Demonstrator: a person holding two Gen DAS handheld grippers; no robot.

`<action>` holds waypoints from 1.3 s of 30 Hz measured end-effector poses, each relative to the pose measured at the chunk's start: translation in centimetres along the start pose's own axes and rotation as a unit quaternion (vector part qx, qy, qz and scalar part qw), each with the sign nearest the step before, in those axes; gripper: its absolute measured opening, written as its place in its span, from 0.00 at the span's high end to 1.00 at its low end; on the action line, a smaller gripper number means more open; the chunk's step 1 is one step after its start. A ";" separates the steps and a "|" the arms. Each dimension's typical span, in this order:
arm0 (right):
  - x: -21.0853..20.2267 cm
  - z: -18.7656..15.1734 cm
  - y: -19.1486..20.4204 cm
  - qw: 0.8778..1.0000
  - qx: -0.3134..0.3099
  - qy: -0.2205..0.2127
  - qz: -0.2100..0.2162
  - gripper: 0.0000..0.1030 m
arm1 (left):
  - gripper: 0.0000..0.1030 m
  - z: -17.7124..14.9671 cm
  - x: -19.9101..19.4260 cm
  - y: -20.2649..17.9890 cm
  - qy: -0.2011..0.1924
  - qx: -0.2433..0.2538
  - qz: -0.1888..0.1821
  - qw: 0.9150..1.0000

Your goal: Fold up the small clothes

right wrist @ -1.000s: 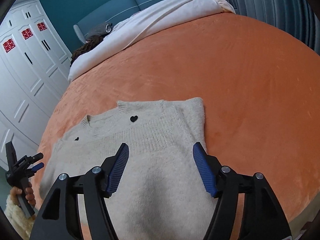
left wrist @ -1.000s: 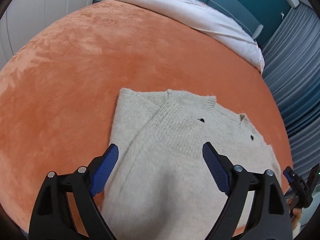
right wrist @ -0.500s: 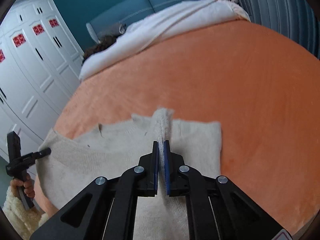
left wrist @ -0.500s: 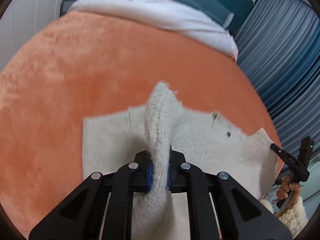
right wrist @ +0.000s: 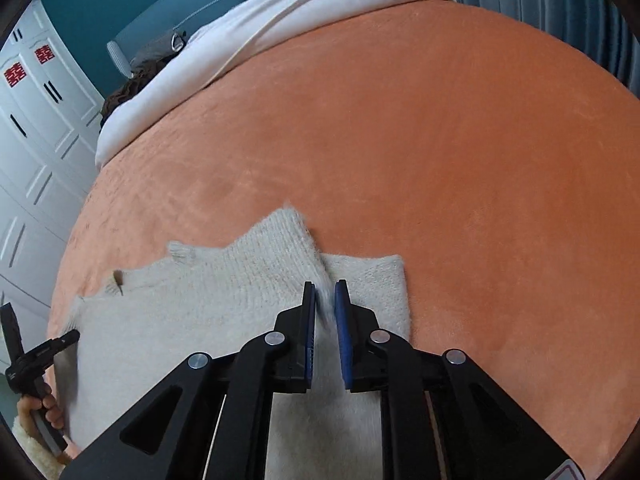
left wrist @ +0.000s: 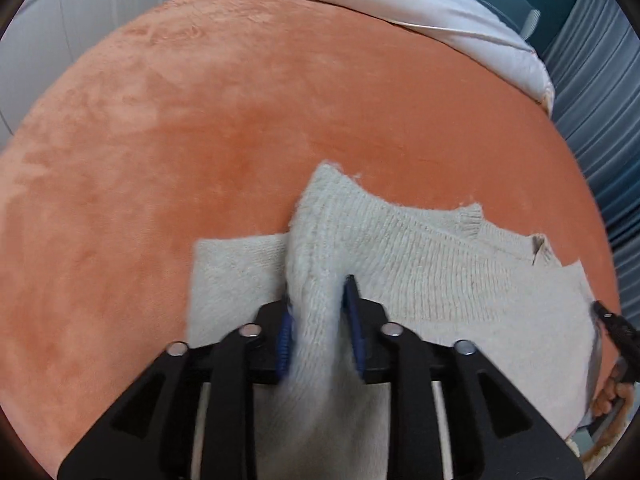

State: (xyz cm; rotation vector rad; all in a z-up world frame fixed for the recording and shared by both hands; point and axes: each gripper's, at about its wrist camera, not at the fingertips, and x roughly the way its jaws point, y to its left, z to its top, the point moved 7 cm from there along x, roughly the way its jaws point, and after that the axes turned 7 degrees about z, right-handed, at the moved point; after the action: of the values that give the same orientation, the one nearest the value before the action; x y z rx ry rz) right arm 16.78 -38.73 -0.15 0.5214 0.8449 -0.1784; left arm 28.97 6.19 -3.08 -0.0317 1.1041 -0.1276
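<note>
Fingers of the left hand-held gripper (left wrist: 319, 322) pinch a raised ridge of the sweater (left wrist: 420, 264) at lower centre. The right hand-held gripper (right wrist: 325, 320) likewise pinches a fold, its pads slightly apart. The sweater lies low in both frames on the orange bed (left wrist: 200, 120), a white duvet (right wrist: 280, 20) along the top.

Left gripper (left wrist: 318, 312): matte black angular linkage arms with triangular cut-outs, round silver pivot screws, ribbed blue pads on the fingers (left wrist: 283, 336). Right gripper (right wrist: 325, 316): identical build. Bare-skinned hand (right wrist: 42, 408) at 8 o'clock, cream fleece cuff below.
</note>
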 end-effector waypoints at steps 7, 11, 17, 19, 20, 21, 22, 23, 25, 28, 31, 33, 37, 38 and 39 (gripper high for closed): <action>-4.1 -7.8 12.5 0.991 -0.097 0.025 0.092 0.86 | 0.49 -5.6 -10.3 -7.9 -0.076 0.043 -0.076 0.993; -1.3 -15.2 18.5 0.973 -0.147 0.106 0.141 0.87 | 0.48 -11.8 -8.2 -12.0 -0.018 0.074 -0.071 0.995; -3.1 -13.7 8.2 0.992 -0.080 0.085 0.056 0.98 | 0.48 -14.2 -6.8 -4.0 0.003 0.032 0.005 0.999; -4.3 -13.2 2.9 0.996 -0.041 0.073 0.002 1.00 | 0.49 -14.7 -7.0 -1.0 0.009 0.010 0.008 1.000; -5.0 -13.1 0.4 0.997 -0.014 0.070 -0.002 1.00 | 0.52 -15.2 -7.1 0.0 0.013 0.002 -0.003 1.000; -5.6 -13.3 -0.8 0.997 0.010 0.069 0.010 1.00 | 0.53 -15.6 -7.1 0.5 0.015 -0.005 -0.007 1.000; -6.2 -13.5 -1.5 0.997 0.032 0.066 0.020 1.00 | 0.53 -15.9 -7.3 0.7 0.013 -0.009 -0.009 1.000; -6.8 -13.7 -1.7 0.997 0.039 0.062 0.022 1.00 | 0.53 -16.1 -7.7 0.4 0.008 -0.009 -0.008 1.000; -7.7 -14.1 -1.2 0.998 0.032 0.053 0.013 0.95 | 0.52 -16.6 -8.6 -0.2 0.002 -0.009 0.000 1.000; -9.1 -14.5 -1.5 0.999 0.022 0.045 -0.001 0.57 | 0.46 -16.8 -9.3 -0.2 0.001 -0.033 -0.009 0.999; -9.2 -15.3 -1.3 0.998 0.045 0.044 0.019 0.44 | 0.31 -17.2 -9.9 1.4 -0.001 -0.075 -0.024 0.997; -8.7 -15.6 -2.3 0.995 0.078 0.052 0.037 0.42 | 0.29 -17.2 -9.5 3.2 0.000 -0.112 -0.022 0.993; -7.0 -15.1 -3.6 0.981 0.159 0.060 0.095 0.40 | 0.28 -17.4 -7.9 6.9 0.026 -0.240 -0.067 0.968; -6.3 -14.8 -3.5 0.977 0.173 0.060 0.108 0.39 | 0.27 -17.4 -7.5 7.3 0.030 -0.262 -0.079 0.961; -5.8 -14.6 -3.4 0.974 0.184 0.058 0.115 0.39 | 0.24 -17.1 -7.1 7.5 0.032 -0.277 -0.091 0.956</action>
State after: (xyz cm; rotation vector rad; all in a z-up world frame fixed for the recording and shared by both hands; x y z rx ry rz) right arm 2.06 -34.54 -4.99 0.9809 0.8620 -0.0913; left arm 11.21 15.12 -5.10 -0.6374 1.1722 0.0215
